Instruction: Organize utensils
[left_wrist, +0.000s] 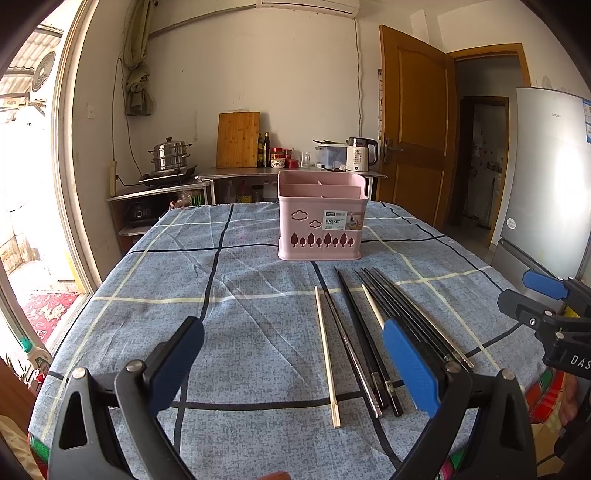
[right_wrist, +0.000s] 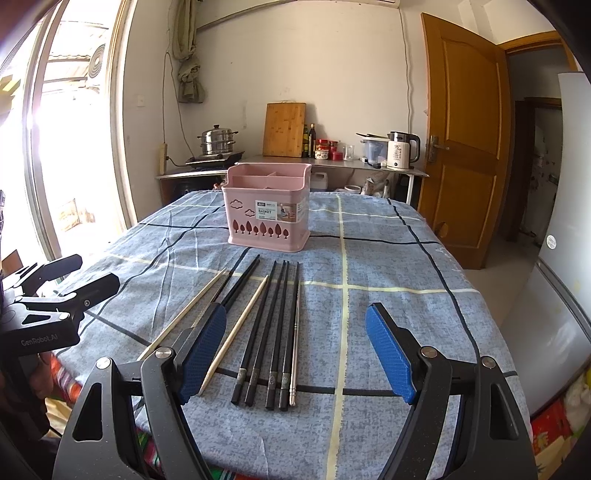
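Both hand-held grippers, left (left_wrist: 291, 363) and right (right_wrist: 295, 354), are held spread and empty above the tabletop (left_wrist: 229, 317). Nothing appears sorted yet: the chopsticks (right_wrist: 266, 332) lie loose in a row, while the pink basket (left_wrist: 322, 218) beyond them shows no visible contents.

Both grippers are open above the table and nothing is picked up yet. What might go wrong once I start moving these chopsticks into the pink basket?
1. The black chopsticks lie packed side by side, touching; closing the right gripper could pinch several or scatter them.
2. The pink basket is light-looking and unheld; a chopstick pushed against its rim might tip or slide it.
3. The blue checked tablecloth is wrinkled; fingers scraping flat chopsticks may snag it and shift everything.
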